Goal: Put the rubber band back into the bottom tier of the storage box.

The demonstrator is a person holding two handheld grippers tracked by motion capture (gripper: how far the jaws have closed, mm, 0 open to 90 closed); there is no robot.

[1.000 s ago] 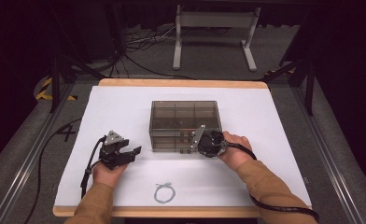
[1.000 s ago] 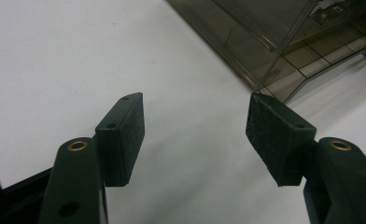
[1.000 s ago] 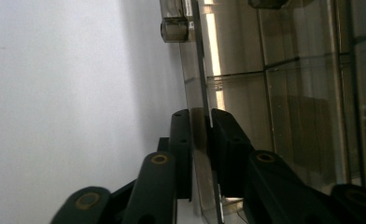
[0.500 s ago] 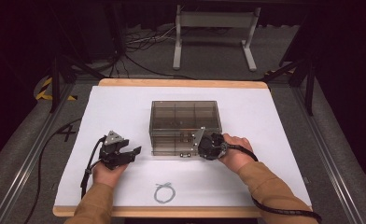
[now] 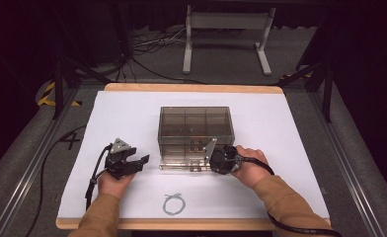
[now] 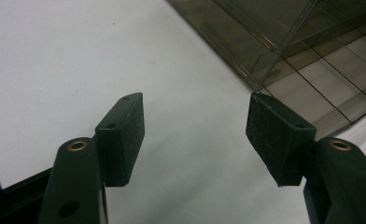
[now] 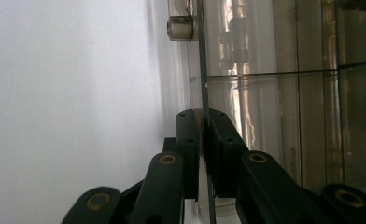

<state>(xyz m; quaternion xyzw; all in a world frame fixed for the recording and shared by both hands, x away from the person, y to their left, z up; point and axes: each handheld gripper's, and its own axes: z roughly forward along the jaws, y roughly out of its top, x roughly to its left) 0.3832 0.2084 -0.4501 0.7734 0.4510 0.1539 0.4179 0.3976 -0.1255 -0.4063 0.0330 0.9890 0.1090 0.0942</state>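
Note:
A smoky clear compartment box (image 5: pixel 195 123) stands mid-table on the white sheet. Its thin clear lid (image 5: pixel 184 157) hangs out toward the front edge. My right gripper (image 5: pixel 210 160) is shut on that lid at its right end. In the right gripper view the jaws (image 7: pixel 203 140) pinch the panel (image 7: pixel 202 70) edge-on, and a small latch (image 7: pixel 181 28) shows farther along. My left gripper (image 5: pixel 139 159) rests open on the sheet left of the box with nothing between its pads (image 6: pixel 195 135). The box corner (image 6: pixel 265 79) lies just beyond it.
A small loop of pale wire (image 5: pixel 173 204) lies near the table's front edge between the two forearms. The white sheet (image 5: pixel 127 113) covers the wooden tabletop. Cables and a metal stand (image 5: pixel 226 29) sit on the floor behind the table.
The right gripper has drawn slightly toward the front edge with the lid in its jaws. The left gripper has stayed where it was.

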